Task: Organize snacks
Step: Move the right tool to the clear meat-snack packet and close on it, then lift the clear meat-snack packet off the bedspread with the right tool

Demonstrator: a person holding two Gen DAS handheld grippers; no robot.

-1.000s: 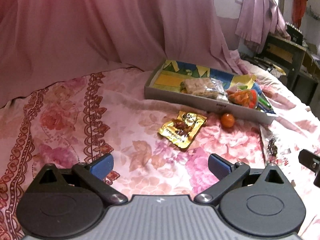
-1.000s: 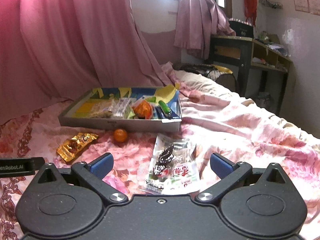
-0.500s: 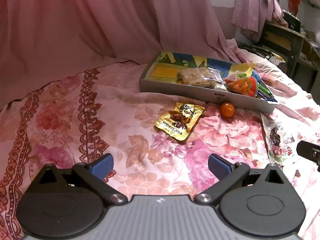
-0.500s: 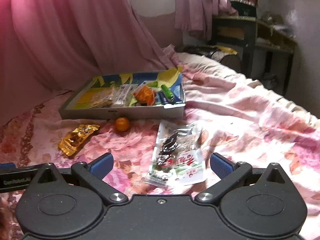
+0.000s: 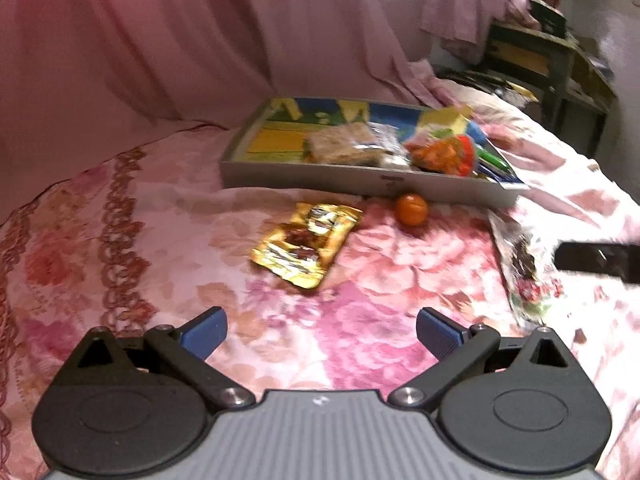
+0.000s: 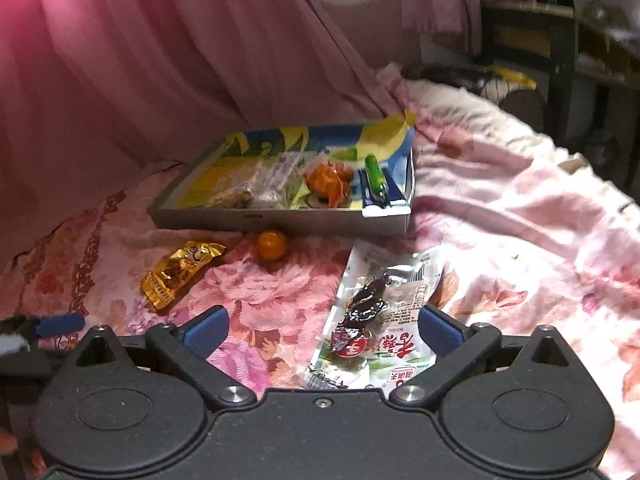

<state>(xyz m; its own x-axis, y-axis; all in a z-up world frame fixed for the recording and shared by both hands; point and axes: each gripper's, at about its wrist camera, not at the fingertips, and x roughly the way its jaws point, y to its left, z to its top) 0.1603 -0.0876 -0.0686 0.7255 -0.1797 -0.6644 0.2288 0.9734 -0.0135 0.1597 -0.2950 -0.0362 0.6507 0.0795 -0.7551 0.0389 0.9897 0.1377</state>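
Pink floral bedspread [image 5: 168, 216]: right gripper [image 6: 322, 330], jaws wide and empty, nears the clear snack packet [image 6: 380, 312] at 6 o'clock of the tray [image 6: 280, 222]; closing on it comes next. Left gripper [image 5: 320, 330] waits, equally wide, empty.

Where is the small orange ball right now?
In both views the orange ball lies on the floral bedspread, just in front of the snack tray, between the gold packet and the clear packet.

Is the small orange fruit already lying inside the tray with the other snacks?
No, the orange fruit lies on the floral bedspread just in front of the tray, outside its front wall.
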